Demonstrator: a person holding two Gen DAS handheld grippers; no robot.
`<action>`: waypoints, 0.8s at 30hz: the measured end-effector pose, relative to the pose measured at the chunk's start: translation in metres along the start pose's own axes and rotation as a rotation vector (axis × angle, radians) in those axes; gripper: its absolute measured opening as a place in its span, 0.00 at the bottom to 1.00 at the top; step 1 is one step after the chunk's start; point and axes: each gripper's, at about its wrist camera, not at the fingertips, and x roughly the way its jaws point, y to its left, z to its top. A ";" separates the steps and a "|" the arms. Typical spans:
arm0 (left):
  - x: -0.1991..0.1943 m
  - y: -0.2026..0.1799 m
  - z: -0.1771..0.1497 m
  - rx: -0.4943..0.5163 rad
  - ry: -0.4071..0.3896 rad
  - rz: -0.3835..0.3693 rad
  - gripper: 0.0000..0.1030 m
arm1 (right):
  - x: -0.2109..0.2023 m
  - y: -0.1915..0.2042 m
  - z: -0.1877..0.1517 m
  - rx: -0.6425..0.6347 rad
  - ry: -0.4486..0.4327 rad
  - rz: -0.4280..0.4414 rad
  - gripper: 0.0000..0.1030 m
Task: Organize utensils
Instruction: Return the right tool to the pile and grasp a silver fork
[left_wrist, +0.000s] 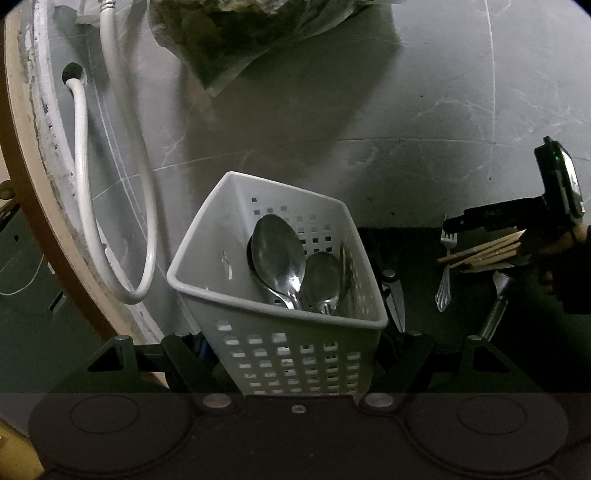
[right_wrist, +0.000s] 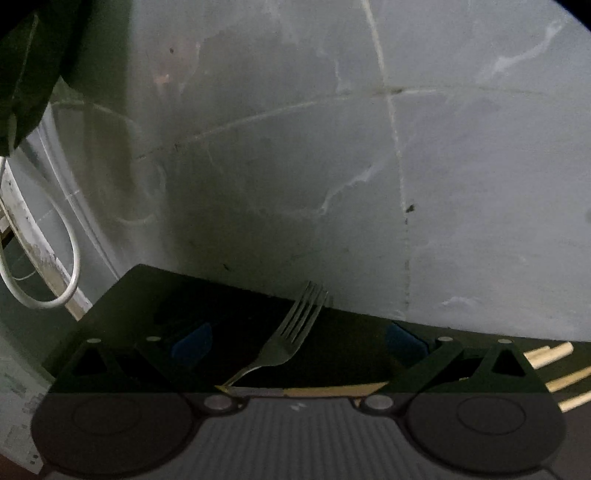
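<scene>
The grey marble-patterned tiled wall (left_wrist: 332, 110) stood behind. The white perforated plastic caddy (left_wrist: 280, 295), with steel spoons (left_wrist: 280, 254) inside, was clamped between the left gripper (left_wrist: 295, 350) pads. At three o'clock from it lay a silver fork (right_wrist: 291, 332), between the right gripper (right_wrist: 299, 343) fingers, which stood apart. Wooden chopsticks (left_wrist: 484, 253) crossed its handle, so lifting the fork might scatter them.

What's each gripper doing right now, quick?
Left gripper: shut on the white perforated utensil caddy, which holds spoons.
Right gripper: open, a fork between its fingers, not gripped.
</scene>
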 end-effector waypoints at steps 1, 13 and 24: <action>0.000 0.000 0.000 -0.001 0.000 0.001 0.78 | 0.003 -0.001 0.000 0.001 0.004 0.004 0.99; 0.000 -0.001 0.000 -0.005 0.001 0.007 0.78 | 0.016 -0.009 0.007 0.029 0.015 0.058 0.91; 0.000 0.000 -0.001 0.001 -0.005 0.000 0.78 | 0.020 -0.013 0.009 0.054 0.000 0.044 0.25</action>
